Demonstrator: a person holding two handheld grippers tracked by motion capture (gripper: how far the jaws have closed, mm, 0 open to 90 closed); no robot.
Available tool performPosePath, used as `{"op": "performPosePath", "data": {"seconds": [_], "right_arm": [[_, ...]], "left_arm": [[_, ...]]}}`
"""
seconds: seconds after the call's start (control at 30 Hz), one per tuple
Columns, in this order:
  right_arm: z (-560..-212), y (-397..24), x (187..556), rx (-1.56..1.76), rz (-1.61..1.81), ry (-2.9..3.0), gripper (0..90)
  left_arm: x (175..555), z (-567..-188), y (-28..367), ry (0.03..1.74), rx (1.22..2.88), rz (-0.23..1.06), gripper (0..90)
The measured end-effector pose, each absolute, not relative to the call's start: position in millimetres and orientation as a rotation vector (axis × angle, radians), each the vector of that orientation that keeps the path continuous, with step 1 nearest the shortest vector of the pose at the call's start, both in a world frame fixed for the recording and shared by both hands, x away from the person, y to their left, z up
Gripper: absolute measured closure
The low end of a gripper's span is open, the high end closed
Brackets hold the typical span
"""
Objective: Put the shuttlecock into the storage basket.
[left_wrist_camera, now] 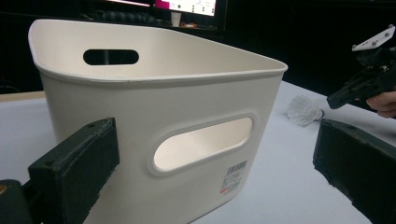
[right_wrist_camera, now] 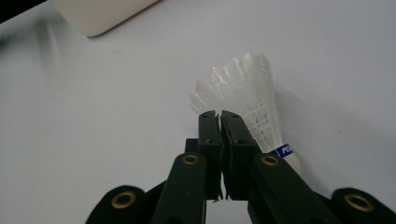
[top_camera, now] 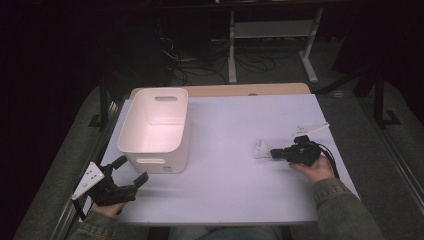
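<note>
Right gripper (right_wrist_camera: 219, 114) nearly shut, pinching a feather edge of the shuttlecock (right_wrist_camera: 252, 100) lying on the counter (top_camera: 225, 165), right side, prob. to lift it. Left gripper (top_camera: 131, 170) wide by the bin (top_camera: 155, 125), ready to steady it.

A white table (top_camera: 235, 165) took up the middle of the high view, its surface evenly lit against a dark room; a strip of pale wooden board (top_camera: 240, 90) showed along its far edge; beyond it, a white metal frame (top_camera: 270, 30) stood on the grey floor (top_camera: 370, 130), with a tangle of black cables (top_camera: 200, 62) lying just to its left; black stands rose on either side of the table, one at the left (top_camera: 102, 100) and one at the right (top_camera: 381, 100); in the left gripper view, a lit monitor (left_wrist_camera: 187, 5) glowed in the background, a pale cup (left_wrist_camera: 175, 18) just below it.
</note>
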State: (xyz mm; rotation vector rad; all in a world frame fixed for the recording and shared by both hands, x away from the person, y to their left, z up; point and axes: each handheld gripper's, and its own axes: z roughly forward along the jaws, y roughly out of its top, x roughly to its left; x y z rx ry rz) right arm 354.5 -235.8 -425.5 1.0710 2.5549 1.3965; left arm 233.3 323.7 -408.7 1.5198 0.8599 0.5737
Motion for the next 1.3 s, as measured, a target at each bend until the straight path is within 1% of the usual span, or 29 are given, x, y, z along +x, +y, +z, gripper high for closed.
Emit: {"op": "performPosePath", "data": {"seconds": [0.07,0.13,0.2,0.27,0.43,0.57,0.77,0.8,0.87,0.9,1.0,1.1,1.17,1.3], "right_arm": [[-424.3,-238.2,354.5,1.071,1.408,2.543,82.7],[-422.8,-239.8,354.6,1.080,1.411,2.536,76.7],[-420.3,-240.0,355.7,1.099,1.394,2.548,75.0],[-416.6,-239.9,356.2,1.088,1.399,2.546,71.2],[-409.2,-240.4,357.8,1.119,1.375,2.534,53.0],[-405.7,-242.8,357.7,1.122,1.357,2.526,43.4],[-401.8,-246.2,357.1,1.127,1.342,2.527,32.6],[-400.8,-246.2,357.0,1.122,1.338,2.532,28.6],[-399.3,-245.8,356.8,1.116,1.319,2.538,16.4],[-398.6,-245.6,356.9,1.114,1.311,2.546,14.0],[-396.4,-245.8,357.5,1.119,1.298,2.550,12.2],[-394.4,-245.2,358.9,1.117,1.259,2.553,7.6],[-393.4,-245.7,360.7,1.089,1.271,2.570,7.4],[-390.8,-244.1,364.8,1.059,1.244,2.619,3.2]], "left_arm": [[233.4,-408.7,323.6,0.860,1.520,0.574,0.0],[233.4,-408.6,323.5,0.860,1.520,0.574,0.0],[233.4,-408.7,323.5,0.860,1.520,0.574,0.0],[233.5,-408.7,323.6,0.860,1.521,0.574,0.0],[233.6,-408.7,323.6,0.863,1.520,0.574,0.0],[233.7,-408.7,323.6,0.862,1.520,0.575,0.0],[233.6,-408.6,323.7,0.862,1.525,0.579,0.0],[233.7,-408.6,323.7,0.861,1.523,0.578,0.0],[233.7,-408.7,323.7,0.865,1.522,0.578,0.0],[233.8,-408.7,323.8,0.866,1.521,0.575,0.0],[233.6,-408.6,323.9,0.866,1.520,0.576,0.0],[233.6,-408.6,323.8,0.866,1.519,0.576,0.0],[233.6,-408.6,323.7,0.869,1.518,0.575,0.0],[233.6,-408.6,323.7,0.865,1.517,0.574,0.0]]}}
